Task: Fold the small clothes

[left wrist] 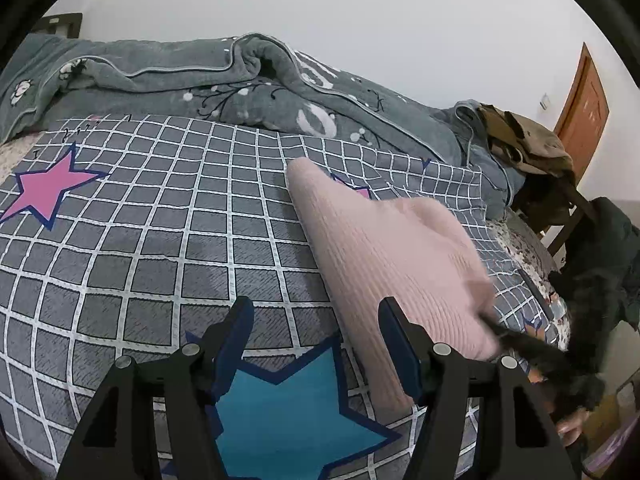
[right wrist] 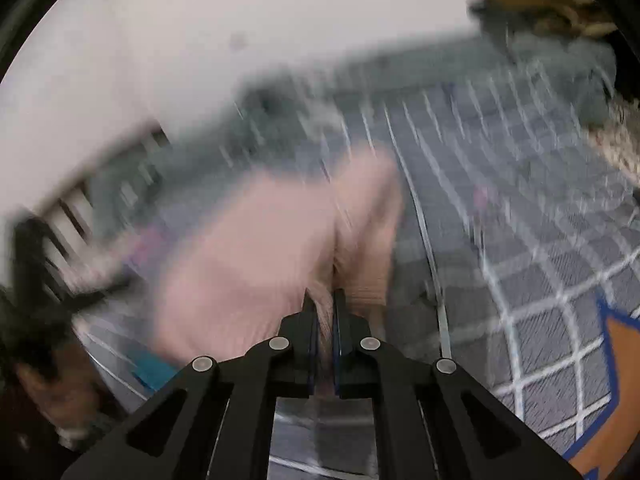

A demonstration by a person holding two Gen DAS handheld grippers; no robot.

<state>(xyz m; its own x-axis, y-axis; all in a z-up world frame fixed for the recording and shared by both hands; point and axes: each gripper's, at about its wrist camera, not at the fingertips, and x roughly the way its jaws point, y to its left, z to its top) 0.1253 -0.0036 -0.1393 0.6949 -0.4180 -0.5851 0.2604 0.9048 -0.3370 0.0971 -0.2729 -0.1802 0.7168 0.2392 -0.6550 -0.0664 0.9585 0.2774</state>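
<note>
While the right-wrist view is heavily blurred, the right gripper [right wrist: 325, 300] reads clearly enough: jaws together, clamped on a fold of the pink knit garment [right wrist: 256, 248], which rises off the bed toward the pads. Left gripper [left wrist: 316, 312] jaws stand apart with nothing between them, hovering over the checked bedsheet [left wrist: 120, 264]; its right finger [left wrist: 396, 332] sits just beside the near edge of the pink knit garment [left wrist: 384, 248], contact cannot be told. Garment lies on the sheet, right of the blue star print [left wrist: 288, 412], with its far tip pointing toward the grey blanket [left wrist: 248, 92] bunched at the back of the bed. Pink star print [left wrist: 44, 192] is well left of the garment; a second pink star peeks out from under the garment's far side. White lettering on the blanket is partly folded over, not readable; small marks on the sheet's far-left edge are also illegible. Olive-brown clothes [left wrist: 524, 140] sit piled on a wooden chair [left wrist: 568, 208] right of the garment, brown door [left wrist: 584, 96] behind. Orange star print [right wrist: 616, 376] right of the garment in the right-wrist view.
</note>
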